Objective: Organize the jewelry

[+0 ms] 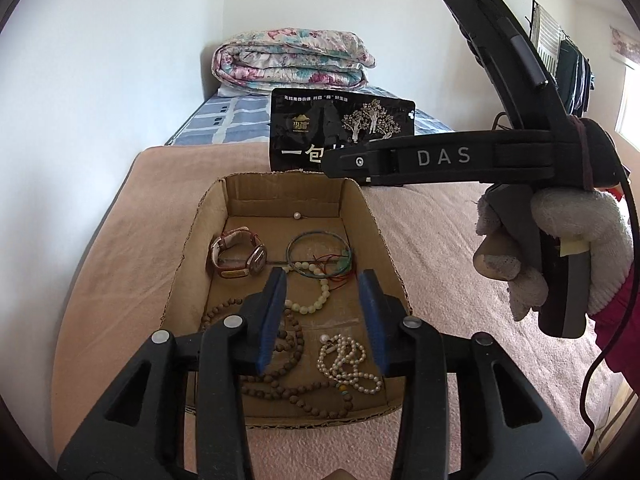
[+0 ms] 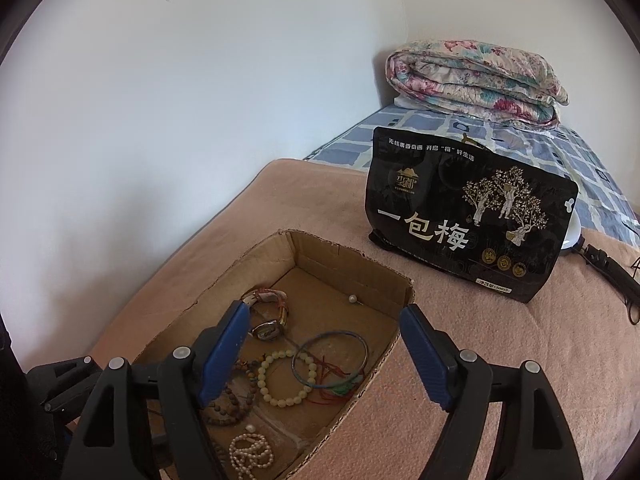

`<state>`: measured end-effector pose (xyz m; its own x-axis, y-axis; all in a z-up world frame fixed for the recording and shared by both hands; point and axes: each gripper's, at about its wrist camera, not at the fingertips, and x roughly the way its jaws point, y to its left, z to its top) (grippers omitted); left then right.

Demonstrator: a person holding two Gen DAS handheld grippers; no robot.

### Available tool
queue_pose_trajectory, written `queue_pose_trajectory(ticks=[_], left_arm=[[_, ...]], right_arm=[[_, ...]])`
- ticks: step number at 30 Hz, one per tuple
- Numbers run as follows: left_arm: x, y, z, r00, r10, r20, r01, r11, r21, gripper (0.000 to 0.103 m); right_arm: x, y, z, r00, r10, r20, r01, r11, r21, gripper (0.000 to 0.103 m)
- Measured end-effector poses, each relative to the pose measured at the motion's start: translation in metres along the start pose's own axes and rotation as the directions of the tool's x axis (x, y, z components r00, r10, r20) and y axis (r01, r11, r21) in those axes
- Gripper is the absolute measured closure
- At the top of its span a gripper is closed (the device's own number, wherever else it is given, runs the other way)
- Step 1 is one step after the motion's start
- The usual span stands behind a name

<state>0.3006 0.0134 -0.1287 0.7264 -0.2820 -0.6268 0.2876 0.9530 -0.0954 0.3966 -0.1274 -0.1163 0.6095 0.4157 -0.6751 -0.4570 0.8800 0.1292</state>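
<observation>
All the jewelry sits in the shallow brown cardboard box (image 1: 280, 240), which lies on the pink blanket (image 1: 440, 240) spread over the bed. At the far end lies a single loose pearl (image 1: 295, 215). Nearer in, a pink-strapped wristwatch (image 1: 238, 256) is beside a thin blue-green bangle (image 1: 318, 250) tangled with red and green threads. Touching the bangle is a cream-coloured bead bracelet (image 1: 316, 294); closest to us are a long string of brown wooden beads (image 1: 288, 376) and a heaped white pearl necklace (image 1: 346, 362).

The left gripper (image 1: 326, 316) hovers over the box, blue-padded jaws apart with nothing between them, seemingly lined up around the cream bracelet. The right gripper (image 2: 326, 356) hangs over the box's right edge, also spread and empty, probably waiting its turn.

A black plum-snack bag with white lettering (image 2: 468, 216) stands propped behind the box, perhaps as the sorting destination. That's a guess. The wooden beads run under the left gripper's body, so their full length is hidden, and the thread tangle is too fine to untease by eye.
</observation>
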Motion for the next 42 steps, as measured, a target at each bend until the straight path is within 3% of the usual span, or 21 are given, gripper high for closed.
queue_pose_trajectory(ticks=[9, 31, 38, 42], left_arm=[[-0.027, -0.008, 0.002, 0.999, 0.019, 0.032, -0.019, 1.000, 0.003, 0.065], [-0.135, -0.043, 0.004, 0.986, 0.084, 0.141, -0.087, 0.996, 0.010, 0.065], [-0.167, -0.055, -0.002, 0.977, 0.119, 0.177, -0.124, 0.992, 0.019, 0.065], [-0.184, -0.061, -0.008, 0.974, 0.122, 0.193, -0.127, 0.992, 0.016, 0.052]], right_arm=[[-0.030, 0.004, -0.002, 1.000, -0.014, 0.023, 0.014, 1.000, -0.003, 0.023], [-0.154, 0.030, -0.026, 0.990, -0.070, 0.124, 0.074, 0.997, -0.025, 0.023], [-0.185, 0.034, -0.045, 0.985, -0.094, 0.143, 0.094, 0.996, 0.006, 0.015], [-0.199, 0.035, -0.059, 0.982, -0.121, 0.144, 0.118, 0.993, 0.026, 0.012]])
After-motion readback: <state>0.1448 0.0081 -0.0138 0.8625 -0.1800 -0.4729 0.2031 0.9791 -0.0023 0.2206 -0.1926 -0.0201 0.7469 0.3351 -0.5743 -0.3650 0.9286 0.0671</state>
